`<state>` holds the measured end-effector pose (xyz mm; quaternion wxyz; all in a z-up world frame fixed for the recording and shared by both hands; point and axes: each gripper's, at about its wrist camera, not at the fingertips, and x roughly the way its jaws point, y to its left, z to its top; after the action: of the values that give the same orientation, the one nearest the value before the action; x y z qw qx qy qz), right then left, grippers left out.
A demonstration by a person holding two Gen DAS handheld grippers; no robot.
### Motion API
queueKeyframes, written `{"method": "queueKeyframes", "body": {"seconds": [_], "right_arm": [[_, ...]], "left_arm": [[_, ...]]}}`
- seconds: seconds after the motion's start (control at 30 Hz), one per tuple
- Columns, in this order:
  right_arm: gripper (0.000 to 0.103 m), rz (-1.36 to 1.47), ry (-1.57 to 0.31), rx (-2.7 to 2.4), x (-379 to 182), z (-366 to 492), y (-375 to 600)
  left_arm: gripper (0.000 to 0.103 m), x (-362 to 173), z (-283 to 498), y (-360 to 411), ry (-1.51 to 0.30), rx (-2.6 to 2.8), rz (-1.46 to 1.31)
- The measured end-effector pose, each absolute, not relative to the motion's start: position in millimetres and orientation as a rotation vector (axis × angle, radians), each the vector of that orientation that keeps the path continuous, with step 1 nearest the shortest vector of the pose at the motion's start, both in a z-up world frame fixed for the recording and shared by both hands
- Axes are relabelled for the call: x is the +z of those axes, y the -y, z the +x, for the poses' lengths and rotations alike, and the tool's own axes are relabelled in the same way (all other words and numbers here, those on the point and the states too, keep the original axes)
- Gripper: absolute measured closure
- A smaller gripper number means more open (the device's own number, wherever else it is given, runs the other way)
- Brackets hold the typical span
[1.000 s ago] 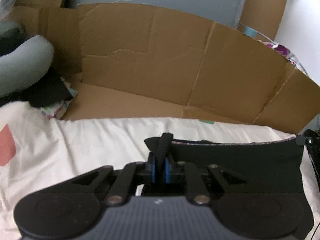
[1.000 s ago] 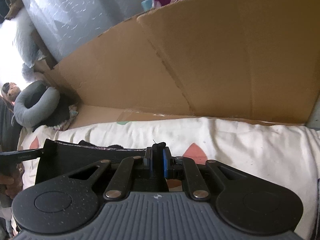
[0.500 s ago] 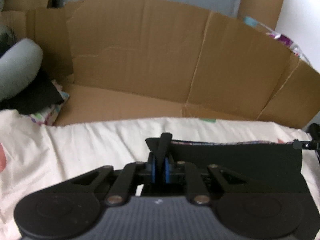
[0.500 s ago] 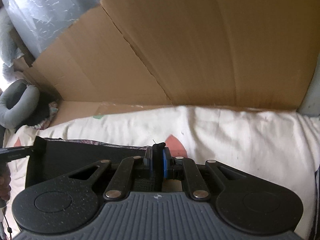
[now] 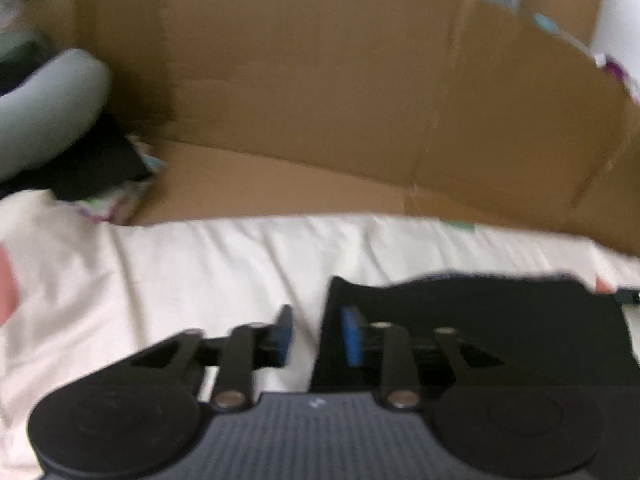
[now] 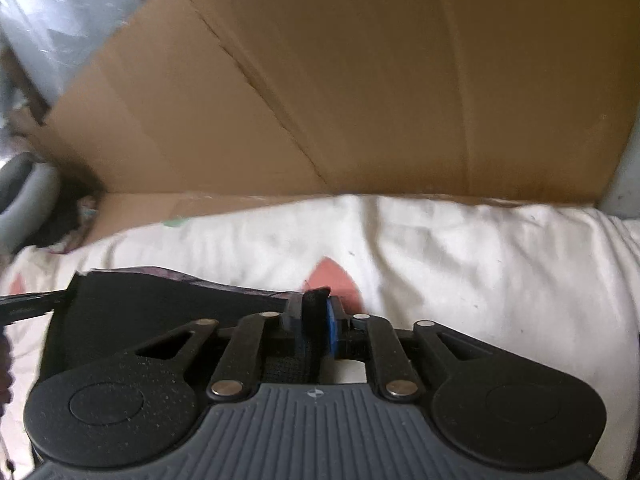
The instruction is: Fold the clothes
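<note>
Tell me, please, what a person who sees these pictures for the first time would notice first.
The flat black folded garment lies on the cream bedsheet with pink patches, low in both views. The right gripper is shut on the garment's corner, while the left gripper stands open beside the garment's opposite edge. Behind the bed, a tall brown cardboard wall fills the background.
</note>
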<state>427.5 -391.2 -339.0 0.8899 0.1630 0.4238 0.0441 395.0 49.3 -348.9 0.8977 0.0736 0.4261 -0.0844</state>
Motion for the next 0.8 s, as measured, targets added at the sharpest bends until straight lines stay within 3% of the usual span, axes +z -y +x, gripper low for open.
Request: {"method": "queueKeyframes", "body": {"seconds": [0.13,0.27,0.57,0.63,0.8], "right_arm": [[0.084,0.335,-0.854,0.090,-322.9,415.7,384.4],[0.084,0.331,-0.828,0.089,-306.8,404.0,377.5],[0.082,0.268,-0.830,0.206,-298.5,385.2,309.8],[0.067,0.205,-0.816,0.241,-296.7,384.2,289.8],[0.066,0.180,-0.822,0.295,-305.7,388.7,263.0]], "left_arm": [[0.057,-330.7,381.6,-52.0,-0.855,-0.184,0.121],[0.045,-317.4,361.5,-38.3,-0.831,-0.208,0.118],[0.045,-328.8,329.2,13.4,-0.821,-0.309,0.162],[0.045,-333.8,328.8,20.1,-0.822,-0.323,0.170],[0.045,-353.0,334.2,31.0,-0.831,-0.342,0.198]]}}
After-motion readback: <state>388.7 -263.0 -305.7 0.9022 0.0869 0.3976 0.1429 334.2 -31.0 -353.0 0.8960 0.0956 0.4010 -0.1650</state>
